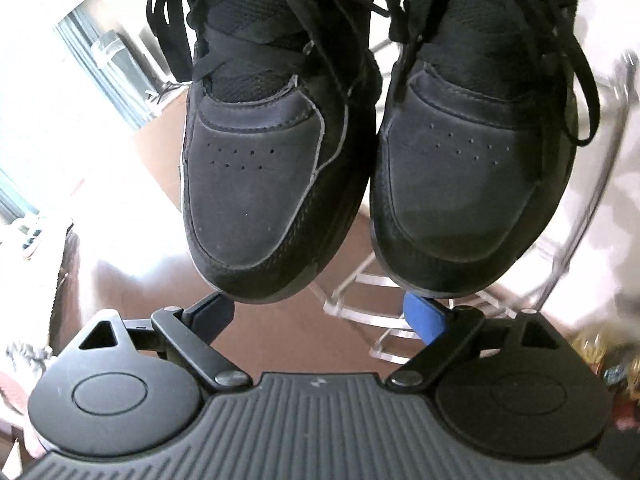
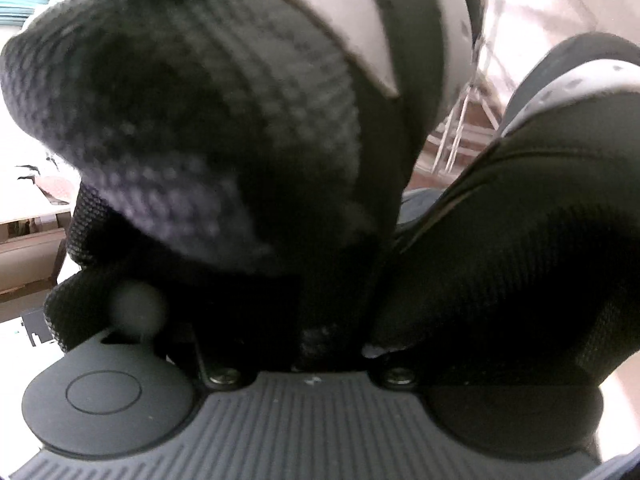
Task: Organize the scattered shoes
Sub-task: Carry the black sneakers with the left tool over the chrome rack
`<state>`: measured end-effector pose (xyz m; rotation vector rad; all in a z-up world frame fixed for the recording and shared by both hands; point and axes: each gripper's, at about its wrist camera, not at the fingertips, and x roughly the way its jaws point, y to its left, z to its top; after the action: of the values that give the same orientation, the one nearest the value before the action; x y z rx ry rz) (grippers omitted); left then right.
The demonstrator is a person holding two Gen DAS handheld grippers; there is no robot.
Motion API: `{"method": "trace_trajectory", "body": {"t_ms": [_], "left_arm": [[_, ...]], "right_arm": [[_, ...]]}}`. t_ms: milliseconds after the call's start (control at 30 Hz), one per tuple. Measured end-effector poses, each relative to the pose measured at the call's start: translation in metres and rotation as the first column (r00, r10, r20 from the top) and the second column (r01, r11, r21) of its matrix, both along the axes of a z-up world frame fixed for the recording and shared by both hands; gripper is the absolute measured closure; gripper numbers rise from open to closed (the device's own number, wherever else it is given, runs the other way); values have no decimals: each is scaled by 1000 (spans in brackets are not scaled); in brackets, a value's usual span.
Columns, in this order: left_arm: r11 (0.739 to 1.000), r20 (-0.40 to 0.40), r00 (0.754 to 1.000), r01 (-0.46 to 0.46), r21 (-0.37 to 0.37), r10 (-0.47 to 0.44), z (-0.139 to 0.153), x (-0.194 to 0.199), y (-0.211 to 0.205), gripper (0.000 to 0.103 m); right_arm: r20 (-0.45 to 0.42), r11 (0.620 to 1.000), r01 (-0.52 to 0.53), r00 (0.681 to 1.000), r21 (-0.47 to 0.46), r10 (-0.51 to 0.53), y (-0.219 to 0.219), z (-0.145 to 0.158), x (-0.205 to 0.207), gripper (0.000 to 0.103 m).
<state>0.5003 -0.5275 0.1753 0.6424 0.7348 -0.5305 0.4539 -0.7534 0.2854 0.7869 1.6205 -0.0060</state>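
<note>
In the left wrist view two black lace-up sneakers stand side by side with their toes toward me, the left sneaker (image 1: pixel 260 184) and the right sneaker (image 1: pixel 472 176). My left gripper (image 1: pixel 320 312) is open just below their toes; its blue pads (image 1: pixel 424 316) sit wide apart, under the soles. In the right wrist view my right gripper (image 2: pixel 312 344) is pressed into a black and grey mesh shoe (image 2: pixel 208 120). Its fingers are hidden by the shoe's heel and collar. A second matching shoe (image 2: pixel 520 220) lies close on the right.
A clear acrylic shoe rack (image 1: pixel 372 304) with metal bars stands under and behind the black sneakers on a brown floor (image 1: pixel 280 340). The rack's bars (image 2: pixel 460 132) show between the two mesh shoes. A window and bright wall are at the left.
</note>
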Motion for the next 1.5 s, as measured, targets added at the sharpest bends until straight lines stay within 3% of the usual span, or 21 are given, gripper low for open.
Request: {"method": "trace_trajectory", "body": {"t_ms": [267, 367, 600, 667, 733, 767, 800, 833, 900, 933, 1033, 1133, 1200, 1267, 1333, 1367, 1433, 1467, 1500], "left_arm": [[998, -116, 992, 50, 26, -46, -7, 65, -18, 10], [998, -163, 985, 62, 24, -58, -11, 87, -18, 9], [995, -170, 981, 97, 35, -89, -5, 135, 0, 6], [994, -159, 982, 106, 38, -99, -4, 147, 7, 3], [993, -147, 983, 114, 41, -107, -2, 161, 18, 2], [992, -146, 983, 116, 42, -109, -1, 169, 23, 2], [993, -156, 982, 116, 32, -110, 0, 177, 29, 2], [993, -157, 981, 118, 26, -113, 0, 183, 31, 2], [991, -145, 981, 131, 25, -126, 0, 196, 44, 2], [990, -136, 982, 136, 26, -131, 0, 202, 51, 2], [989, -120, 983, 146, 23, -142, 0, 214, 70, 2], [987, -122, 979, 162, -7, -161, 3, 229, 96, 2], [983, -121, 976, 180, -25, -182, 4, 235, 108, 2], [978, -107, 973, 204, -37, -206, 4, 243, 121, 2], [969, -98, 964, 241, -55, -245, 3, 249, 131, 1], [962, -95, 958, 267, -60, -272, 5, 217, 105, 1], [945, -88, 942, 319, -68, -324, 9, 152, 53, 1], [936, -82, 933, 347, -65, -352, 8, 139, 36, 1], [929, -71, 927, 366, -61, -369, 21, 119, 14, 1]], "right_arm": [[-20, 999, -26, 999, -28, 25, -101, 43, 51, 47], [-24, 997, -40, 999, -60, 39, -117, 39, 66, 47], [-3, 989, -38, 999, -146, 38, -138, 40, 81, 45], [24, 984, -1, 1000, -176, 5, -138, 51, 87, 34], [51, 981, 43, 998, -190, -34, -180, -6, 91, 31], [83, 978, 83, 994, -189, -68, -188, 0, 88, 15], [115, 974, 119, 989, -191, -98, -196, 5, 83, 6], [150, 969, 116, 985, -220, -84, -191, 4, 51, 0], [189, 965, 123, 979, -232, -80, -131, -3, 57, 1], [199, 964, 126, 977, -233, -79, -127, 1, 57, 1], [350, 947, 172, 934, -271, -69, -94, 36, 51, 1], [504, 926, 243, 861, -287, -70, -70, 52, 50, 0], [613, 911, 292, 788, -290, -57, -59, 47, 45, 0], [734, 892, 350, 678, -287, -30, -66, 56, 18, 0], [809, 859, 404, 588, -316, 21, -69, 41, -15, 0], [838, 842, 429, 543, -327, 49, -72, 34, -30, 0], [844, 848, 421, 534, -322, 55, -74, 27, -57, 0], [844, 856, 409, 533, -317, 57, -72, 19, -71, 0], [826, 865, 383, 560, -324, 62, -65, 5, -69, 0]]}}
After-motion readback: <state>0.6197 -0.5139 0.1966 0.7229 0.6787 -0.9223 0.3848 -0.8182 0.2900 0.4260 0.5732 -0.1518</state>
